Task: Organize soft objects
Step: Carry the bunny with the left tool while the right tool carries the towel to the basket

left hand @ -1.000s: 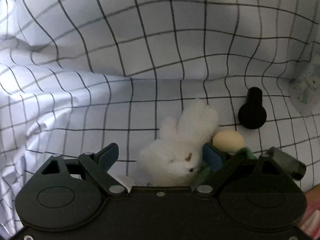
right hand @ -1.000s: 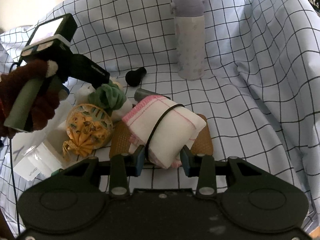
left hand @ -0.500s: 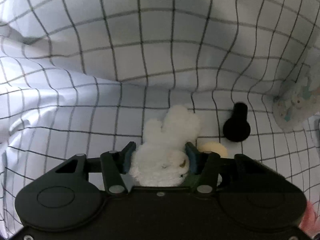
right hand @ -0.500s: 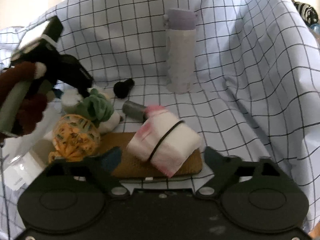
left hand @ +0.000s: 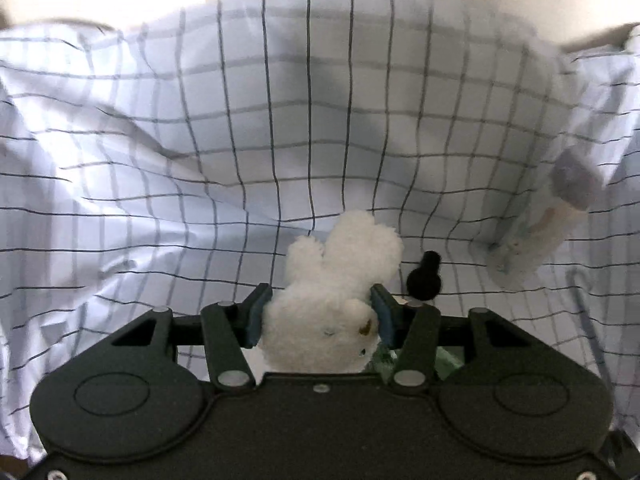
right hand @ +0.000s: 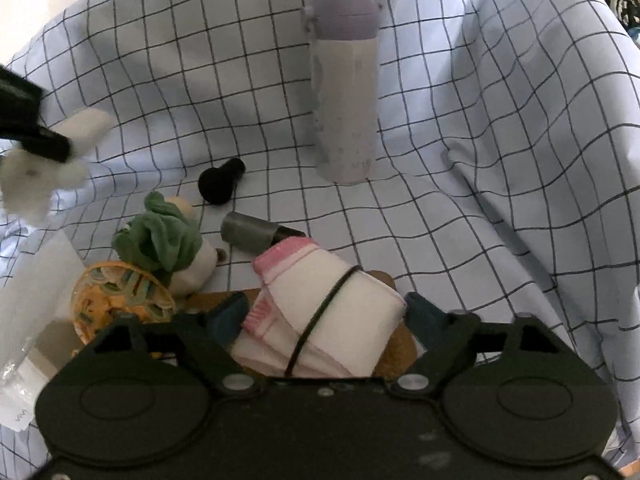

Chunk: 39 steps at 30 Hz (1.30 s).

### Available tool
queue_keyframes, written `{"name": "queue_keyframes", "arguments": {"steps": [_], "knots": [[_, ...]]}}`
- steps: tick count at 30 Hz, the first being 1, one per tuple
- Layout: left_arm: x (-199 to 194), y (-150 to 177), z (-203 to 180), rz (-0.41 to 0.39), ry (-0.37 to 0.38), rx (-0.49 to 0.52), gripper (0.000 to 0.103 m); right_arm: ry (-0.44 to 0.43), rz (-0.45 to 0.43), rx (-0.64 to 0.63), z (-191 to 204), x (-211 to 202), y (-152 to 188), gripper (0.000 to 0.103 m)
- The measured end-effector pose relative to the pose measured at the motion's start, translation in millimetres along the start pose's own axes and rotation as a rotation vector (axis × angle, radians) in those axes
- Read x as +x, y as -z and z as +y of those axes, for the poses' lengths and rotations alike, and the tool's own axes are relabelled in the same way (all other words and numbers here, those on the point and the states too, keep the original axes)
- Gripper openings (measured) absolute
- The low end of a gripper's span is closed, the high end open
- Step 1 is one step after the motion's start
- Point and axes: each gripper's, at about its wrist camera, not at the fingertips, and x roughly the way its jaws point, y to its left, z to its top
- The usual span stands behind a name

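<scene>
White plush rabbit [left hand: 332,304] sits clamped inside the left claw [left hand: 318,316].

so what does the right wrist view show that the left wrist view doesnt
Only the right wrist view shows the rolled white and pink cloth between the right gripper's closing jaws, the yellow patterned pouch, the green cloth toy, the grey cylinder and the cork mat.

Only the left wrist view shows both left gripper pads pressed on the white plush bunny.

Both show the bunny, the black knob, the lilac bottle and the checked sheet.
</scene>
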Motion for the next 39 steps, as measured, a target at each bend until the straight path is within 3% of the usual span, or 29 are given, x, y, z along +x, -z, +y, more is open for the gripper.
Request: {"name": "queue_keyframes", "arguments": {"steps": [6,10,24,29,39], "knots": [[-57.4,30.7,-5.4,-0.079,-0.016,0.026,0.052,-0.042,-0.039,-0.018,-8.2,-19.6,4.1,0.081],[-81.9,58.9,-13.8,-0.104,-0.045,0.061,0.052,-0.062,-0.086,-0.047,-13.8,-54.0,12.6,0.081],[-151.3,179.0,-40.2,-0.117,-0.092,0.104,0.052,-0.166,-0.181,-0.116,-53.0,-184.1,88.2,0.081],[-166.2,214.4,-40.7,-0.101,-0.087,0.066,0.052,-0.206,-0.206,-0.124,-65.0,-223.0,121.8,0.081],[-184.1,264.0,-34.1,-0.089,-0.132,-0.006,0.052,-0.253,-0.182,-0.097,-78.3,-257.0,176.7,0.081]]}}
